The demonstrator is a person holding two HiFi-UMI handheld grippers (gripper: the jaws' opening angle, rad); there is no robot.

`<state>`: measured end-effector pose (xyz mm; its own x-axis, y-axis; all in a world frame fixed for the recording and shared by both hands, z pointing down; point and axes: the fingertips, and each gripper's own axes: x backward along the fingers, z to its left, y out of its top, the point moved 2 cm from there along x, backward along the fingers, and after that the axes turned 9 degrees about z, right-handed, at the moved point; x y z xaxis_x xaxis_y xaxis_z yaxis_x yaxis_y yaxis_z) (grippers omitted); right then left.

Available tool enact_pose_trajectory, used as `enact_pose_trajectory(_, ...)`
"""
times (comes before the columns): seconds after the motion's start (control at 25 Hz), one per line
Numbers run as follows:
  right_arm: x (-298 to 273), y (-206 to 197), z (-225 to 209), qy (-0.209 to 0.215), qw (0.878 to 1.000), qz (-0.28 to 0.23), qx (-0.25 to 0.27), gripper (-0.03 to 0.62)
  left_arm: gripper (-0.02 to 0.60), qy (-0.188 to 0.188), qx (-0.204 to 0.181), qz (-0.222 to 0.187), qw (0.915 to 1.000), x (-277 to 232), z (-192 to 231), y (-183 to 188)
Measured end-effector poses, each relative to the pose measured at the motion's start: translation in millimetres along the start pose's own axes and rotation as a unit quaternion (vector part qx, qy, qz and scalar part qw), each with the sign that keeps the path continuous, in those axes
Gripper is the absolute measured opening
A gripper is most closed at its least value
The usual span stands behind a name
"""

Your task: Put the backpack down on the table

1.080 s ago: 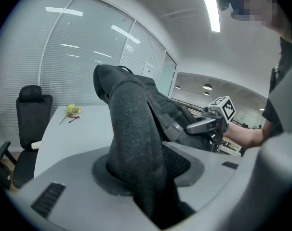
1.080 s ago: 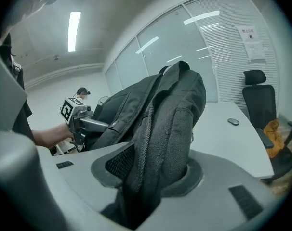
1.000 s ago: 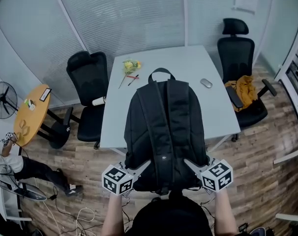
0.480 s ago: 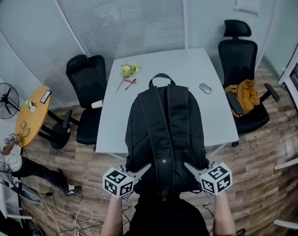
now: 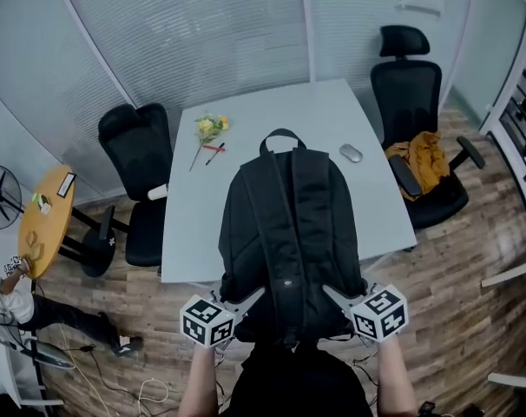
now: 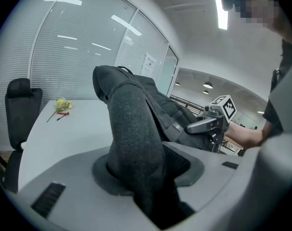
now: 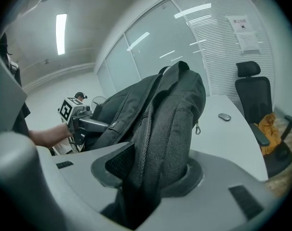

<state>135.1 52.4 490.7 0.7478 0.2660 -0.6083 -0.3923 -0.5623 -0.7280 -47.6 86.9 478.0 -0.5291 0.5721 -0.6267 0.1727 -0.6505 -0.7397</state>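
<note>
Black backpack (image 5: 289, 224) was straps-up, top handle pointing away, gripped at both bottom corners. Upper half sat over near edge of white table (image 5: 272, 115); tabletop contact unclear.

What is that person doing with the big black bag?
A person holds a black backpack with two grippers. The left gripper and the right gripper each have their fingers clamped on one side of its lower part. The bag hangs above the near end of the white table and does not look set down yet.
</note>
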Motion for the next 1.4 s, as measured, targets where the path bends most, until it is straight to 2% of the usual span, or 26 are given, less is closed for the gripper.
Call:
enact_pose_trajectory(0.32, -23, 42, -23, -0.038, 0.999, -0.005, -0.016, 0.17, 0.169, -0.035, -0.019, -0.007, 0.9992, -20, 50, 39)
enact_pose_trajectory(0.6, -48, 90, -42, -0.079, 0.996, -0.02, -0.035, 0.17, 0.167, -0.07, -0.044, -0.018, 0.9964, -33, 105, 88)
enact_pose_trajectory(1.0, -79, 149, -55, -0.129, 0.991, -0.031, -0.034, 0.172, 0.166, -0.107, -0.069, -0.039, 0.9911, -43, 167, 136)
enact_pose_trajectory(1.4, -94, 175, -61, -0.159, 0.986, -0.027, -0.04, 0.172, 0.164, -0.131, -0.072, -0.039, 0.9879, -52, 198, 156)
